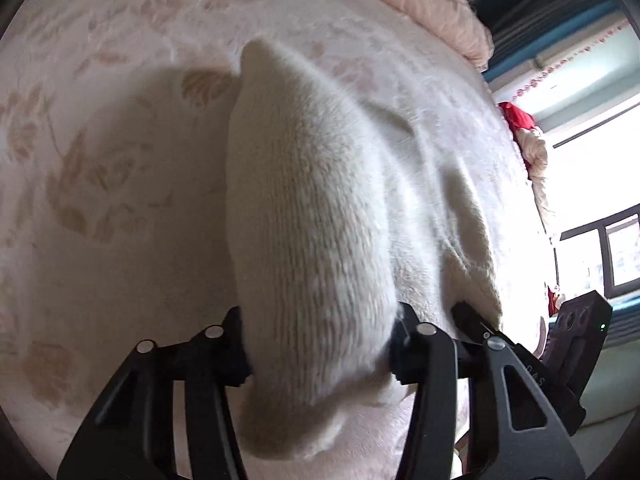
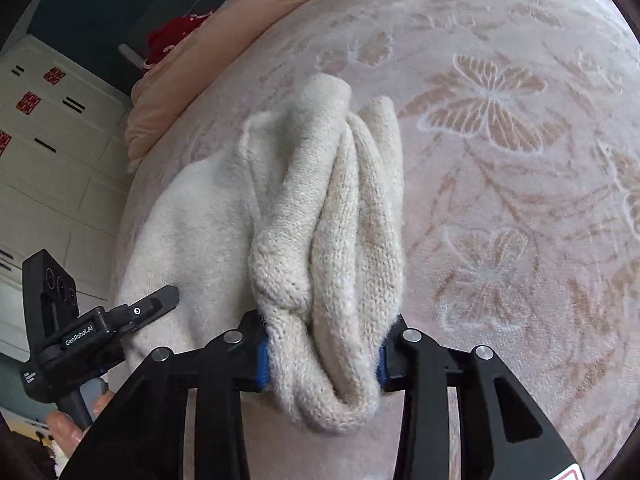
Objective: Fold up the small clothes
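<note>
Left wrist view: the left gripper has its jaws closed on a thick fold of the cream knitted garment, which fills the gap between the two black fingers and rises away from them toward the far side, above the pink floral bedspread. At the right edge, the other gripper's tip meets the same knit. Right wrist view: the right gripper clamps a bunched roll of the cream knitted garment between its blue-padded fingers; the remaining fabric spreads left over the bedspread, beneath the left gripper.
</note>
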`<state>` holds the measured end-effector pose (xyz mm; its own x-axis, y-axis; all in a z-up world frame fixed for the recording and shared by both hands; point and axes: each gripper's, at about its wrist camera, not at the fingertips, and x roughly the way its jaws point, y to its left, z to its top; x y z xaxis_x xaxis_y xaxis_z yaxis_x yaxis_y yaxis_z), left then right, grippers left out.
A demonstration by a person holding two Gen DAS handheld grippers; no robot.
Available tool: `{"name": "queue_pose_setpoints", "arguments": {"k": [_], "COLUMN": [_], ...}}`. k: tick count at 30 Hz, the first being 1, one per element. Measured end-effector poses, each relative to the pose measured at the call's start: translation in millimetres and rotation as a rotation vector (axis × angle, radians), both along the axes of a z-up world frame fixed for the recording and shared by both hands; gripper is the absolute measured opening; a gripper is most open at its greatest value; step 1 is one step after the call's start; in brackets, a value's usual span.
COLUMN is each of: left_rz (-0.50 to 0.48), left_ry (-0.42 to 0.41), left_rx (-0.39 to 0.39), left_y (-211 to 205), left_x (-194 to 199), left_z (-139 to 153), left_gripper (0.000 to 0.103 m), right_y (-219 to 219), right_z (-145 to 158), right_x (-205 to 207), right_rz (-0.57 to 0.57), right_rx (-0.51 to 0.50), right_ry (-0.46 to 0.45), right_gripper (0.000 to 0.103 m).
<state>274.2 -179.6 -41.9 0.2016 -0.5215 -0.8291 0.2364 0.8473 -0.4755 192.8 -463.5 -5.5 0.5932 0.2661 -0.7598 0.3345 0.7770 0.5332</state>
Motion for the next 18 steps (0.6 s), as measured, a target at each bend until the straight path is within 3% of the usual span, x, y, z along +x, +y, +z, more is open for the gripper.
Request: {"name": "queue_pose_setpoints", "arguments": {"k": [10, 18], "left_rz": [-0.068, -0.057], "left_ry": [-0.226, -0.5], "left_rx": [-0.109, -0.169], "left_y": [46, 116], "left_x": [-62, -116], "left_z": [145, 250], "left_gripper": [0.045, 0.045], "right_y": [53, 125], "right_z": [165, 267], "right_x": [-76, -114], "right_rz": [0.058, 0.141], "right_rx": [-0.081, -0.186], "right_ry": [-0.274, -0.493], "right_gripper": [0.036, 0.036]}}
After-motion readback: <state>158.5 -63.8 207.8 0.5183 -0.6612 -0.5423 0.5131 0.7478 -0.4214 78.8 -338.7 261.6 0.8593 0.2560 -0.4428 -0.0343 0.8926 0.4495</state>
